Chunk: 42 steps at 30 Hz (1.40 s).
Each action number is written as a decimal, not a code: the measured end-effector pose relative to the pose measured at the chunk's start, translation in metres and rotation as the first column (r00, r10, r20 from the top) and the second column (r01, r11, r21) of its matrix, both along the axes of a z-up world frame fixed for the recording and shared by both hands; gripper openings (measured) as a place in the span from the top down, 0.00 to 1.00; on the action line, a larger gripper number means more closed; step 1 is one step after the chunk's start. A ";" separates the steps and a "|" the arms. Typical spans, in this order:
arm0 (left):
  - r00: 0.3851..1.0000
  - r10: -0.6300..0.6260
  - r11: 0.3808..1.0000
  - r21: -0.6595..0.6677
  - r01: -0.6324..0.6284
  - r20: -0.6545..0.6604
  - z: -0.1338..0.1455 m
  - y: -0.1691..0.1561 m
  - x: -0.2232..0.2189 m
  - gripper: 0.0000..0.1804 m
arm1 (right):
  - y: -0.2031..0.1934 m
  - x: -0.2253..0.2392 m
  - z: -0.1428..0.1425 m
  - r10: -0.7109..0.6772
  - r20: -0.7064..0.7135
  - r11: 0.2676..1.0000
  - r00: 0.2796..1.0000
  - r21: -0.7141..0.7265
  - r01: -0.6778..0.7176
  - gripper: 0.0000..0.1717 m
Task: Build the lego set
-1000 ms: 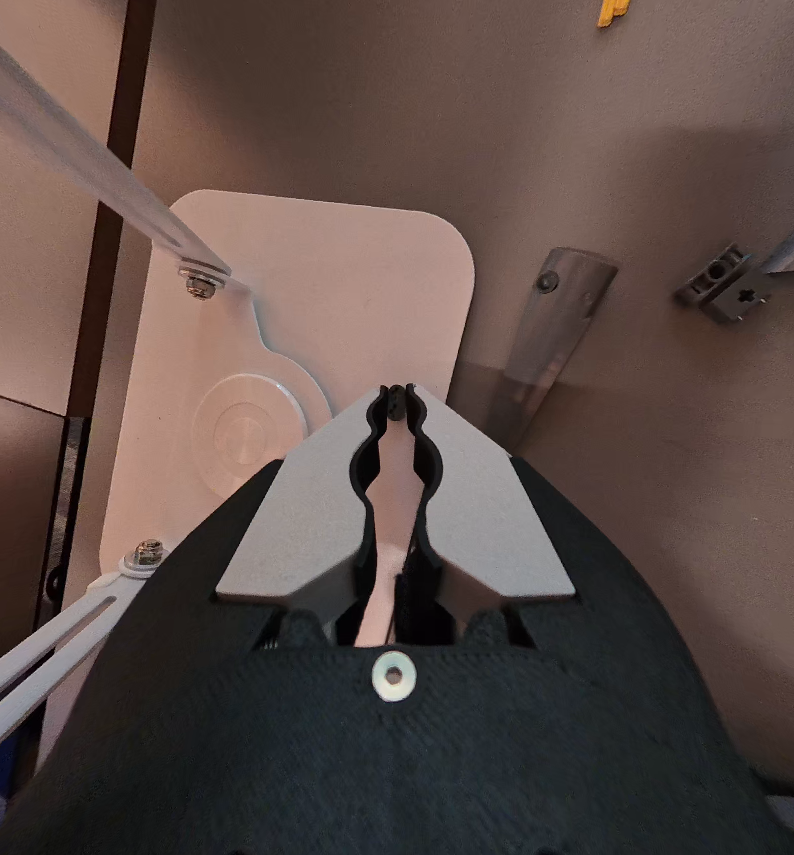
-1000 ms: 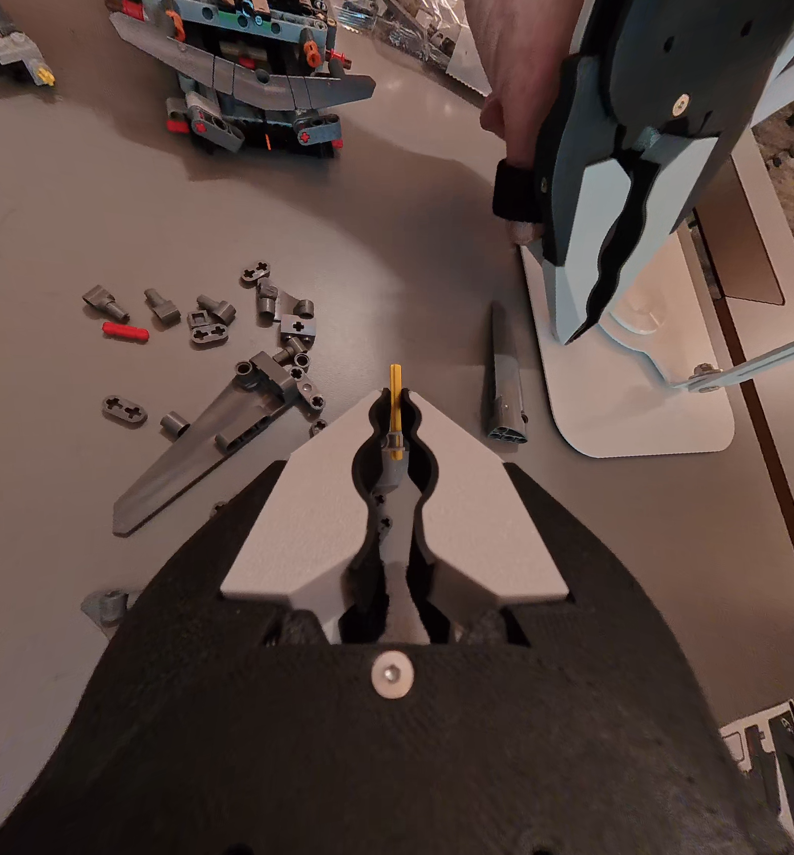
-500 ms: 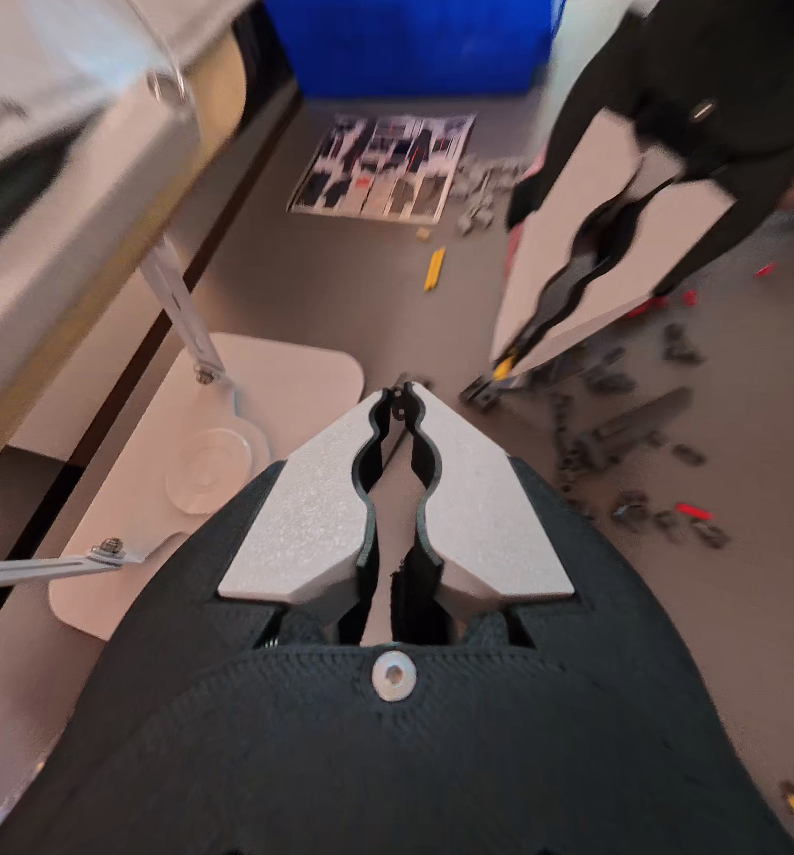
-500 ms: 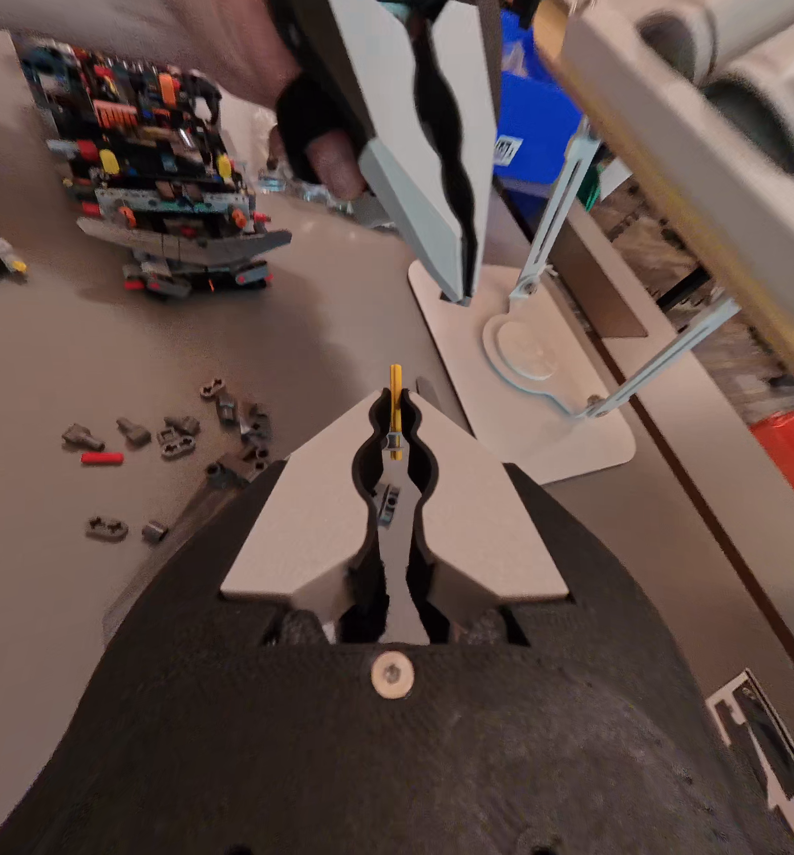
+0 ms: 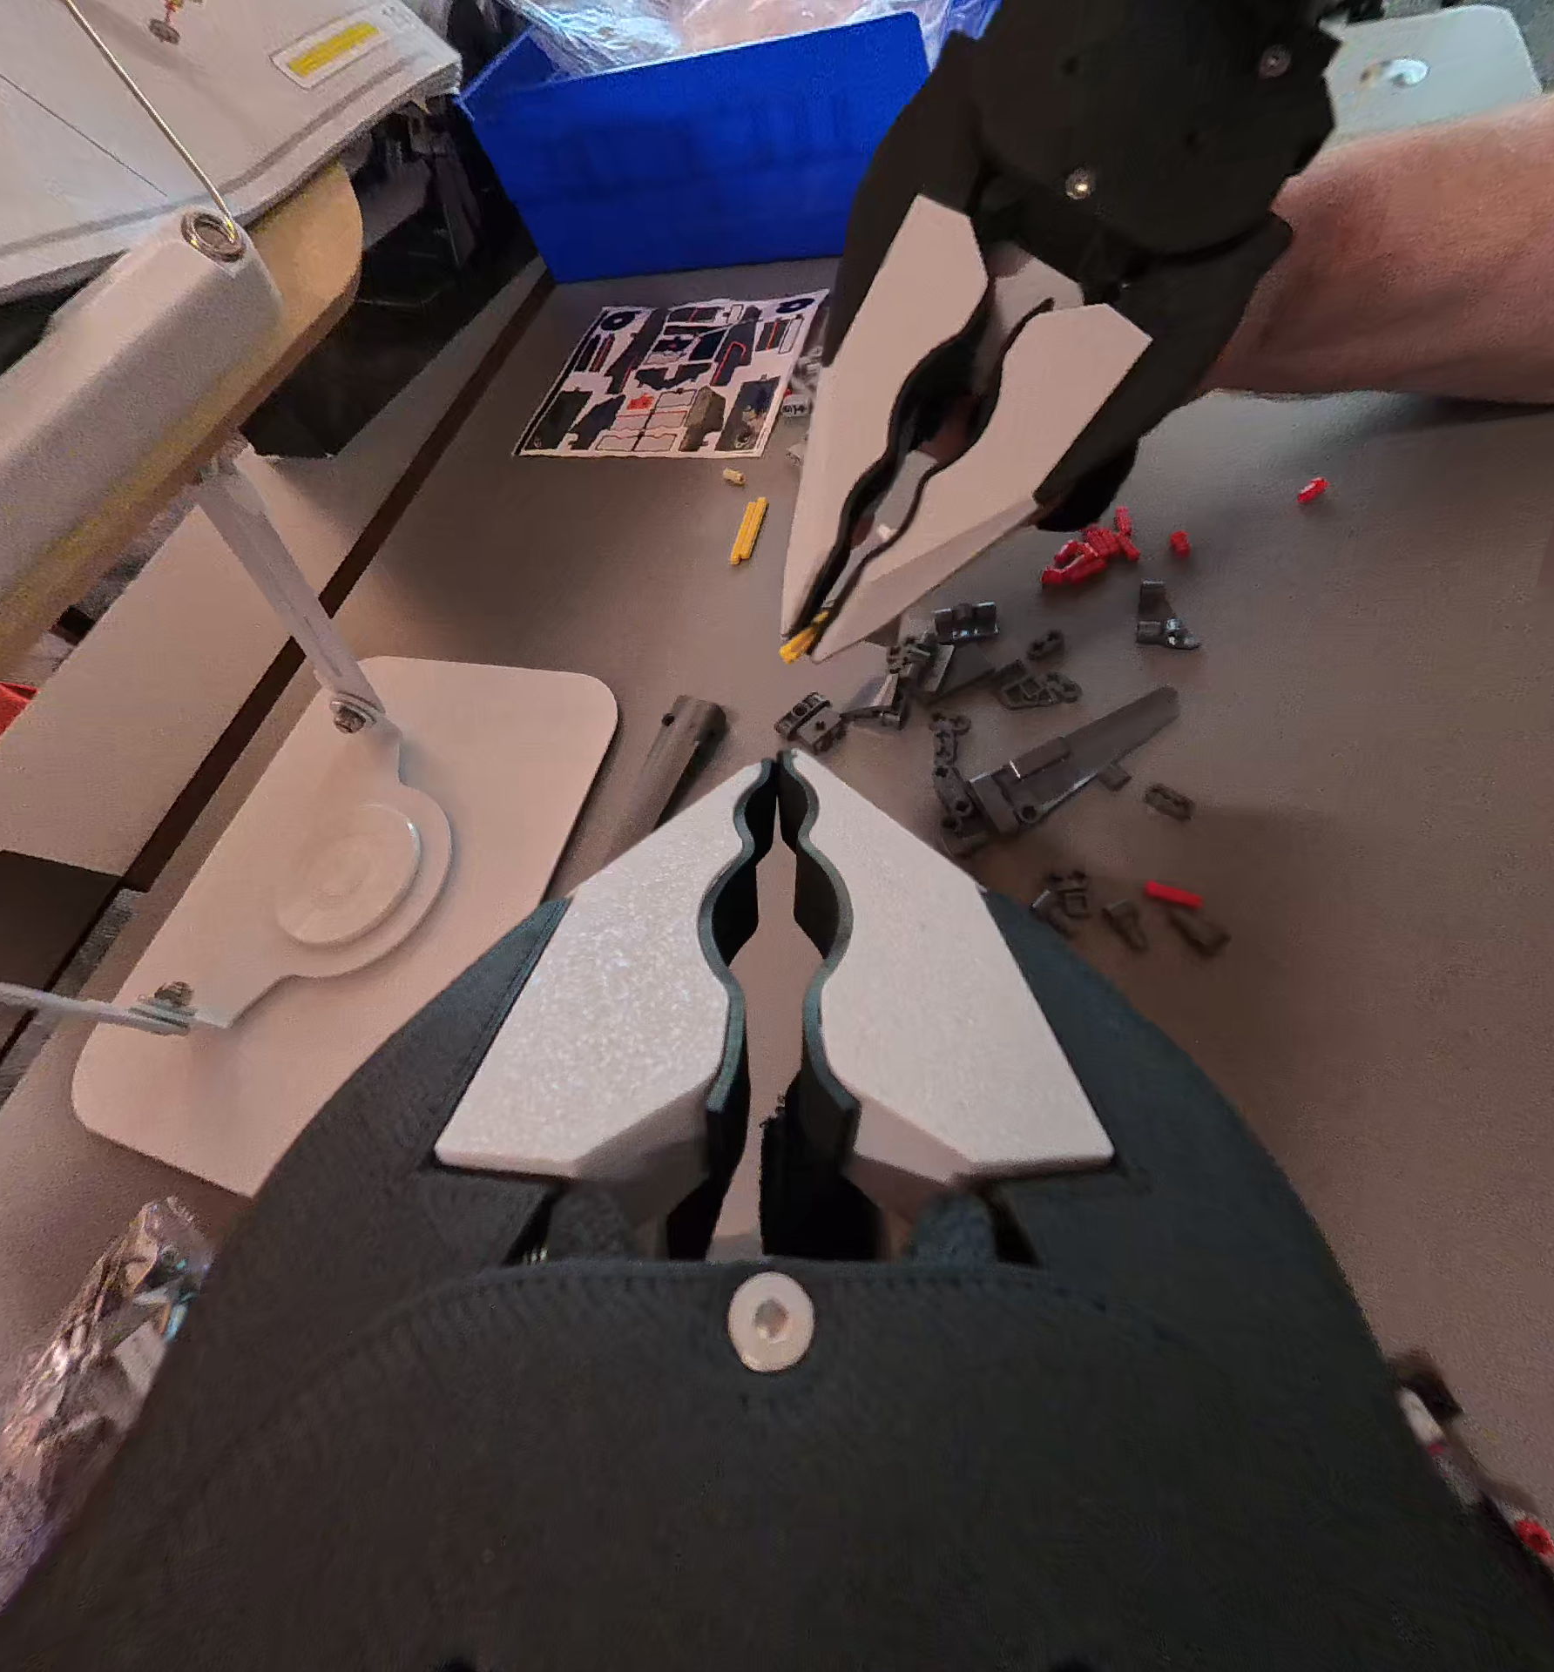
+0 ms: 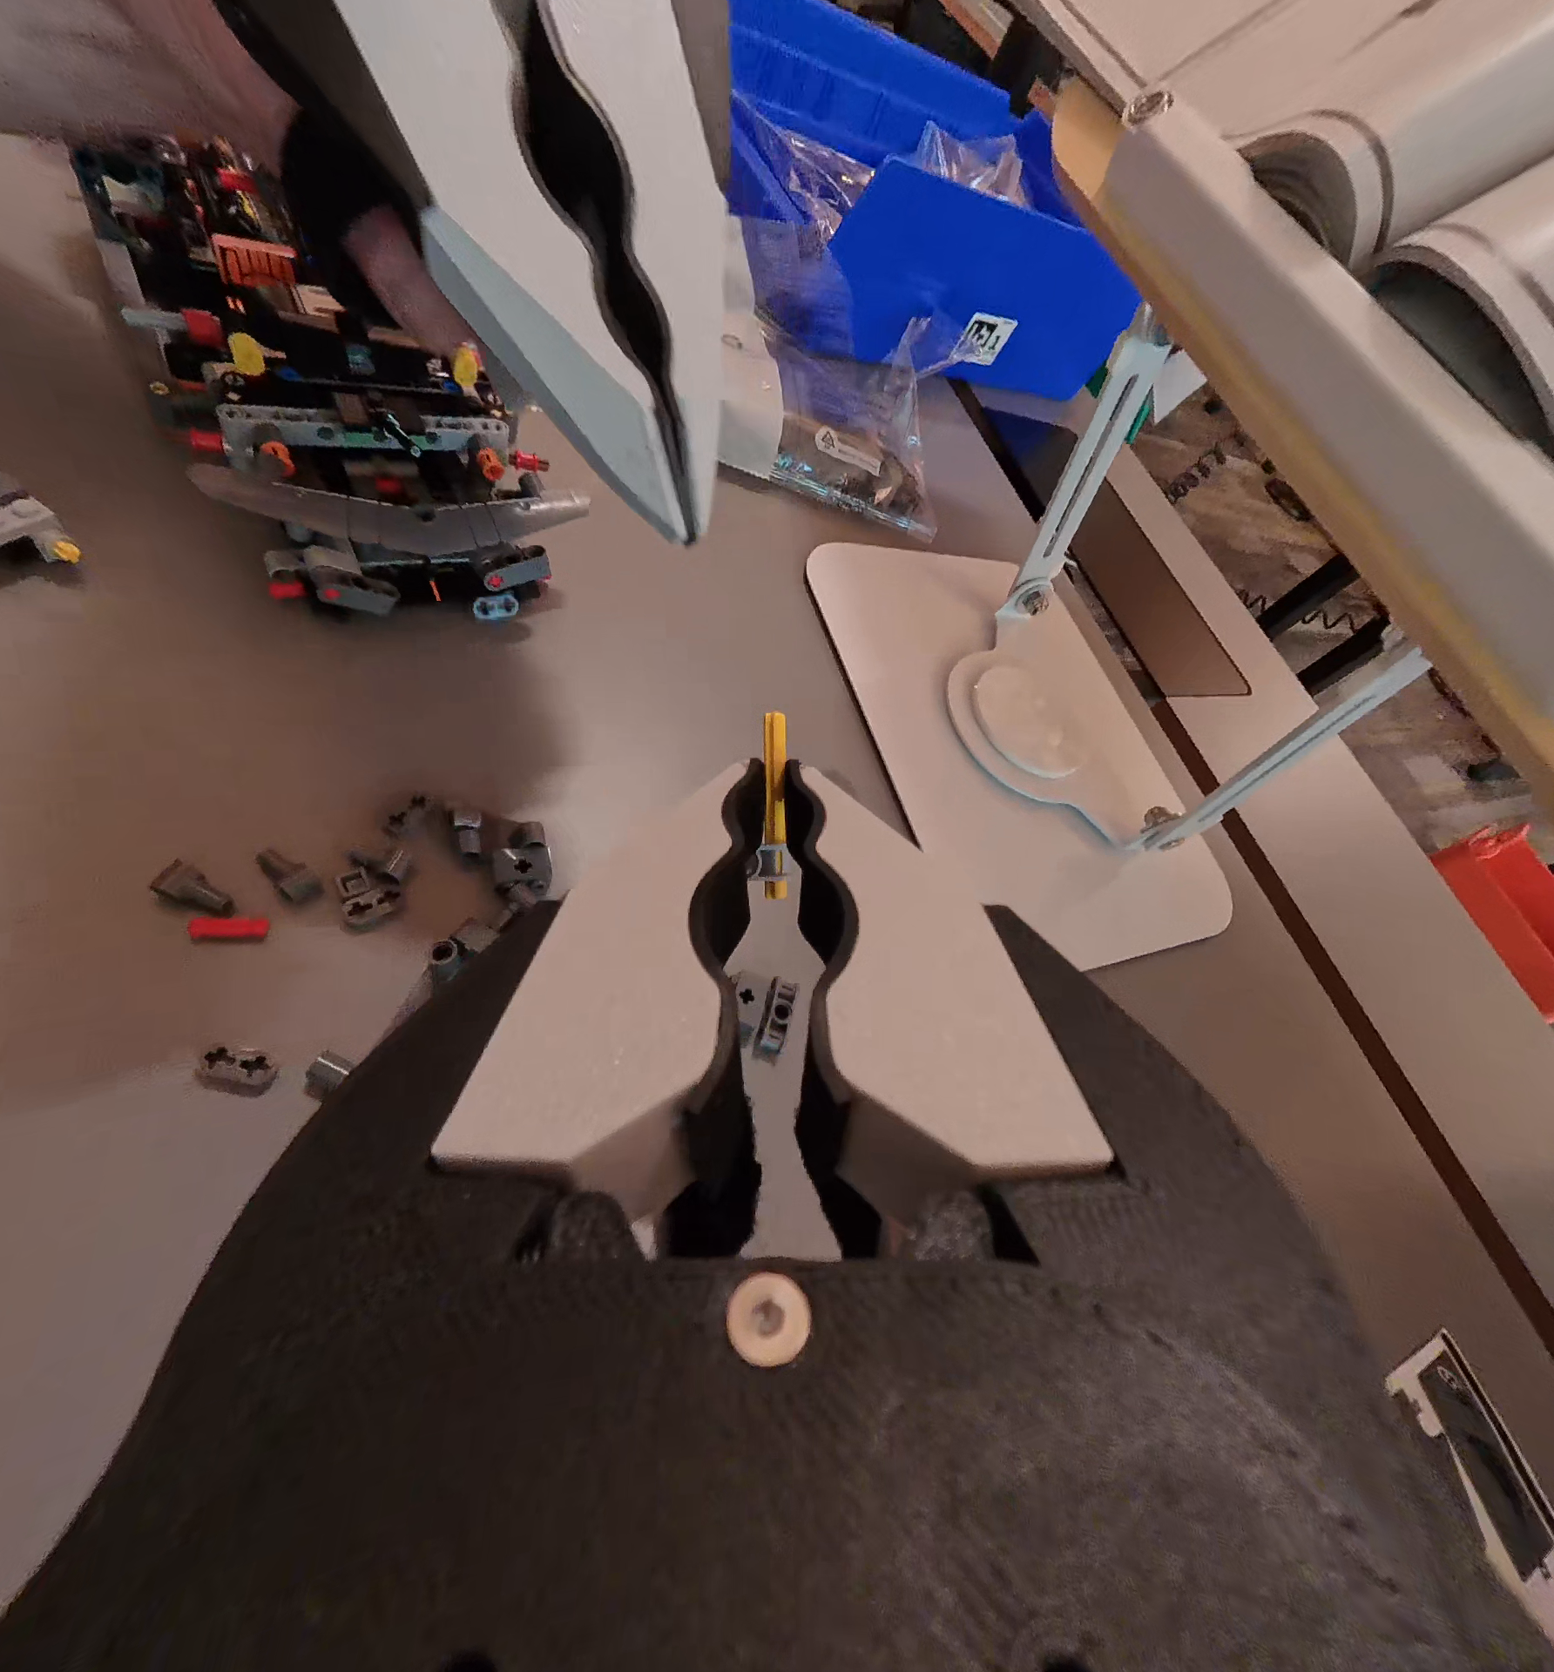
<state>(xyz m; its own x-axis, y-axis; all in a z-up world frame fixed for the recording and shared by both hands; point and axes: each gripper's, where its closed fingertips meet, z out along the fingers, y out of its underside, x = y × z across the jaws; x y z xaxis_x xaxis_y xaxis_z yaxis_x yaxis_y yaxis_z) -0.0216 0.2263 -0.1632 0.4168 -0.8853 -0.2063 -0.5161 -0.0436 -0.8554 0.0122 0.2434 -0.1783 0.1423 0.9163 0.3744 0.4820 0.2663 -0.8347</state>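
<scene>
While right tongs [image 6: 774, 769] clamp yellow axle [image 6: 774, 751] mid-shaft, left tongs [image 5: 778, 769] together, empty; axle light, stiff, slippery.

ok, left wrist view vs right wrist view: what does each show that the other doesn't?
Left wrist view only: a printed sheet near the blue bin, a loose yellow axle, a red parts cluster, and a long grey wedge panel.

Right wrist view only: a half-built brick model, clear plastic bags, and a red bin.

Both: the white stand base, scattered grey pieces, the right claw shut on a yellow axle, and the left claw shut.
</scene>
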 end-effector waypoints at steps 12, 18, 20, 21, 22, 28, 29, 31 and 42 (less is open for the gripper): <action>0.986 0.016 1.000 -0.003 -0.016 -0.169 -0.024 -0.027 -0.014 0.96 | -0.017 0.004 -0.033 0.121 0.151 0.990 0.981 -0.096 -0.108 0.99; 0.996 0.005 0.996 0.092 0.004 -0.094 -0.007 -0.046 0.013 0.95 | -0.044 -0.008 0.002 0.151 -0.046 0.976 0.987 -0.152 -0.156 0.99; 0.995 0.017 0.995 0.101 -0.007 -0.098 -0.006 -0.047 0.014 0.91 | -0.049 -0.010 0.017 0.119 -0.173 0.962 0.978 -0.222 -0.156 0.99; 0.997 0.023 0.994 0.106 -0.016 -0.070 -0.002 -0.046 0.015 0.91 | -0.050 -0.010 0.025 0.099 -0.243 0.950 0.965 -0.264 -0.164 0.99; 1.000 0.010 0.998 0.070 -0.008 -0.025 0.001 -0.049 0.018 0.91 | -0.050 -0.009 0.032 0.076 -0.305 0.941 0.949 -0.293 -0.170 0.99; 0.954 0.015 0.986 -0.164 0.036 0.300 0.020 -0.058 0.041 0.81 | -0.058 -0.012 0.057 0.062 -0.479 0.951 0.876 -0.238 -0.197 0.99; 0.940 0.026 0.982 -0.183 0.039 0.339 0.023 -0.057 0.043 0.81 | -0.060 -0.013 0.060 0.066 -0.496 0.953 0.866 -0.227 -0.203 0.99; 0.922 0.035 0.976 -0.211 0.051 0.385 0.025 -0.057 0.046 0.81 | -0.061 -0.013 0.066 0.067 -0.530 0.952 0.845 -0.220 -0.214 0.99; 0.800 0.047 0.910 -0.356 0.213 0.599 0.038 -0.062 0.050 0.91 | -0.068 -0.014 0.075 0.097 -0.529 0.991 0.843 -0.028 -0.132 0.99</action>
<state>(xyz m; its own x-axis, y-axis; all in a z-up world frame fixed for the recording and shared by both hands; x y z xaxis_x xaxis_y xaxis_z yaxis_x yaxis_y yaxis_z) 0.0287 0.1642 -0.1249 0.2603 -0.8709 0.4168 0.0583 -0.4167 -0.9072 -0.0014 0.1750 -0.1032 0.1946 0.9567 0.2166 -0.0641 0.2327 -0.9704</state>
